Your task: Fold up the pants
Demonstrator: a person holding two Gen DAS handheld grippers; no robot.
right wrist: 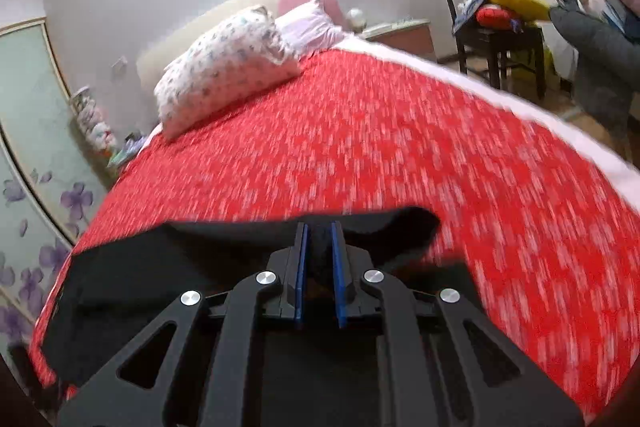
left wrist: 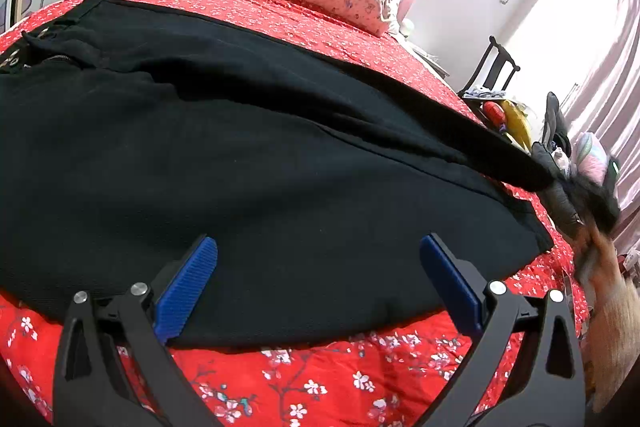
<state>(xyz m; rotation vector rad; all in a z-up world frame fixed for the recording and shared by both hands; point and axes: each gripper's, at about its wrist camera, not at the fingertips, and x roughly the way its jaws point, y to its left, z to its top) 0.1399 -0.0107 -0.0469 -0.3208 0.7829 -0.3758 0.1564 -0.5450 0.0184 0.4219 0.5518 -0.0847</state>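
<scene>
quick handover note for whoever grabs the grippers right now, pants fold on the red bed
Left gripper: open, hovering over the near edge of the black pants, holding nothing.
Right gripper: shut on a leg end of the pants, lifted above the red bedspread.
Pants: spread lengthwise across the bed, waistband at far left in the left wrist view.
Done: leg end gripped.
Left: carry that end toward the waistband, lay it flat, finish the fold.

The left hand-held gripper [left wrist: 318,251] is a black frame of two splayed arms with triangular cut-outs, each arm bearing round silver screw heads. Its fingers [left wrist: 188,287] carry ribbed blue pads. The right hand-held gripper [right wrist: 320,255] has the same build: black linkage arms, four silver screws and blue-edged pads [right wrist: 338,279] nearest the screws.
</scene>
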